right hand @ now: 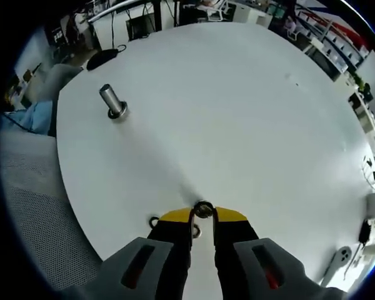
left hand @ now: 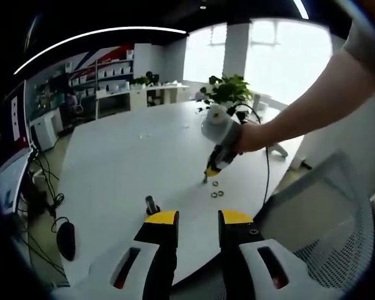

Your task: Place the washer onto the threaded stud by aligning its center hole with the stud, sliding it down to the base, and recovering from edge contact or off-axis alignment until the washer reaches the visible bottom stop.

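The threaded stud stands upright on the round white table, far up and left of my right gripper. Its yellow-tipped jaws are drawn close together, pinching a small metal washer at the tips just above the tabletop. Two more washers lie beside and under the jaws. From the left gripper view, the stud is just ahead of my left gripper, which is open and holds nothing. There a person's hand holds the right gripper down next to the loose washers.
A potted plant and a white pot stand at the table's far side. A grey mesh chair sits by the near edge and shows again as the mesh chair. A black mouse lies past the stud. Shelves and desks line the room.
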A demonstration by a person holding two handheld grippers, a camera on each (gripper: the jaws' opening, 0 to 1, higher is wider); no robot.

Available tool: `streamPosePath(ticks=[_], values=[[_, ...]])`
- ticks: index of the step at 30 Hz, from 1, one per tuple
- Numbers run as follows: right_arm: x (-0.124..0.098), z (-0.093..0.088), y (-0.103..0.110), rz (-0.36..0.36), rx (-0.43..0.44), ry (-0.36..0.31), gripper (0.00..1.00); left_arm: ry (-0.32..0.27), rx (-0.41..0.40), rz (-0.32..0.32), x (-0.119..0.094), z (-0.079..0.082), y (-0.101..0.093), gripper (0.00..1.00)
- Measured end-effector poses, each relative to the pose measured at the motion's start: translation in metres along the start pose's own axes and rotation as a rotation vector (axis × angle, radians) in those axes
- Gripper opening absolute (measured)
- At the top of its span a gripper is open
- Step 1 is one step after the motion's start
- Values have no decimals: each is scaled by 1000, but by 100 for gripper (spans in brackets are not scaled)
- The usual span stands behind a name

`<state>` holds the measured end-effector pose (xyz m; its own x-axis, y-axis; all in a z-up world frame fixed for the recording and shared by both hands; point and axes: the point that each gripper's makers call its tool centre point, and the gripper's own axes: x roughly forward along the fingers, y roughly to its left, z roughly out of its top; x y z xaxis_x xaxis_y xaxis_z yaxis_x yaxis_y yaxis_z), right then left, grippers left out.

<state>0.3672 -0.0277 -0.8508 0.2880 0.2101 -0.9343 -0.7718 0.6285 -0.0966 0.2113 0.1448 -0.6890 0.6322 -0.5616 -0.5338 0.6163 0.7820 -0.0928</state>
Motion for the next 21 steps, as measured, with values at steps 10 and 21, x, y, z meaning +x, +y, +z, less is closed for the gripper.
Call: streamPosePath(ticks=[10,21], values=[[14,-6,6,11,19,17,14,4,0,3,0,-1,0,23],[18,-10,5,14,19,29,14,6,4,15,-1,-2,2,23]])
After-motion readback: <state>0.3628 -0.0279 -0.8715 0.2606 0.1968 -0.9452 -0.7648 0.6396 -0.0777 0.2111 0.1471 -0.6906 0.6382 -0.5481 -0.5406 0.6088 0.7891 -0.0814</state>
